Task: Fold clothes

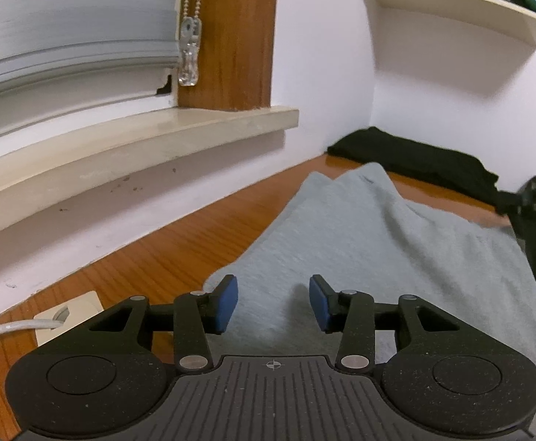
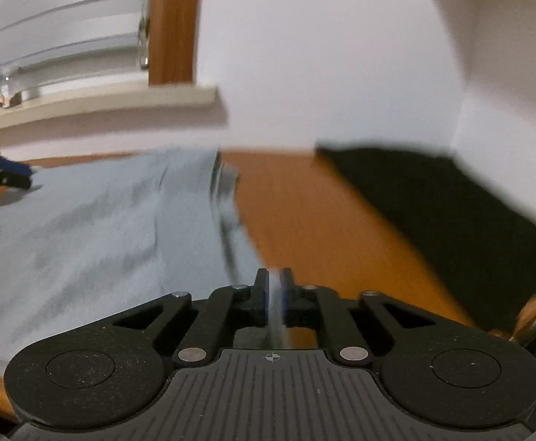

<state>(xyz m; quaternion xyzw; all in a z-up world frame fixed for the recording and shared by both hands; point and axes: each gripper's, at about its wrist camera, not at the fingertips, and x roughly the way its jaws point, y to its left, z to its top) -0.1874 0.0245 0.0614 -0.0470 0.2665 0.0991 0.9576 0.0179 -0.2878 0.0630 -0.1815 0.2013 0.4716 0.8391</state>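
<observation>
Left gripper (image 1: 273,303) fingers are spreading wide over the grey garment (image 1: 360,242), holding nothing. Right gripper (image 2: 274,296) fingers are pinching the garment's edge on the bench (image 2: 323,213).

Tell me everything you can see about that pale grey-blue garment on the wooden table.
The grey-blue garment looks like soft knit cotton, lying mostly spread on the wooden table with loose folds and a raised ridge. The right hand-held gripper is shut on a thin edge of it; the left hand-held gripper is open above it. A black garment lies beyond it.

Wooden table (image 1: 179,257): grey garment (image 1: 378,250), black garment (image 1: 422,165).
</observation>
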